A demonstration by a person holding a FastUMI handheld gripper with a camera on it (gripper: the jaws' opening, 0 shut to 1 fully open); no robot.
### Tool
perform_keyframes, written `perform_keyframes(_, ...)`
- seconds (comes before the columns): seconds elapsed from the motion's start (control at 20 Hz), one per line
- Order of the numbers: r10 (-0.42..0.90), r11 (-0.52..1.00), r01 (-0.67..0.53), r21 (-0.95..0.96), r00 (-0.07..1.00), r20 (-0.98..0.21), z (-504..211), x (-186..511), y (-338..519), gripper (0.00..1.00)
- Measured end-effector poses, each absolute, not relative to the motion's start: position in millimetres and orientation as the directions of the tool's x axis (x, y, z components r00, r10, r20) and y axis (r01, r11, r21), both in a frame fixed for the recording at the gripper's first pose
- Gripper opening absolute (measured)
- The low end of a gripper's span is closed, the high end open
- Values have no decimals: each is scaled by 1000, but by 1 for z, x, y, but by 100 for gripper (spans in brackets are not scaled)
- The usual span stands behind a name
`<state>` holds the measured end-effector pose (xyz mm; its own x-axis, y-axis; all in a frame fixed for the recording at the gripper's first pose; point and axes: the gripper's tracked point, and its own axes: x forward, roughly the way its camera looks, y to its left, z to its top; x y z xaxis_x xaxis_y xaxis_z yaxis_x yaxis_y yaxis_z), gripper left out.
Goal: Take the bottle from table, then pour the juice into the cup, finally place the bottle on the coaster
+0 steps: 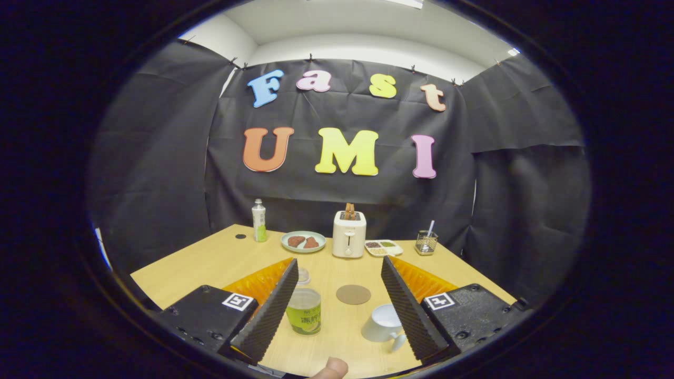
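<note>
The hand-held gripper (pixel 337 287) is hovering wide open, gripping nothing. A bottle (pixel 304 310), coaster (pixel 353 294) and cup (pixel 383 322) are sitting on the table (pixel 210 263) between its fingers.

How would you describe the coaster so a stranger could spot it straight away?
Start from the white toaster at the back of the wooden table and come toward the open tongs. The coaster lies flat between the juice bottle and the white cup: a brown disc, the only flat round thing there.

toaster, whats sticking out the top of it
Brown slices stand in the toaster's slots, tops poking out. Their lower parts are hidden inside. The claw is open, well short of it.
</note>
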<state>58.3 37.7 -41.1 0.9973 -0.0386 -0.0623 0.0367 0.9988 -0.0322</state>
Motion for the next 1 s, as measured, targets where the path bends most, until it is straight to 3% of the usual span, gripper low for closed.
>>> perform_keyframes(0.4, 11, 1000, -9, 23, 995, -98, -92, 84, 76, 100)
perform_keyframes(1.0, -31, 999, 33, 22, 994, -101, -134, 131, 78, 100)
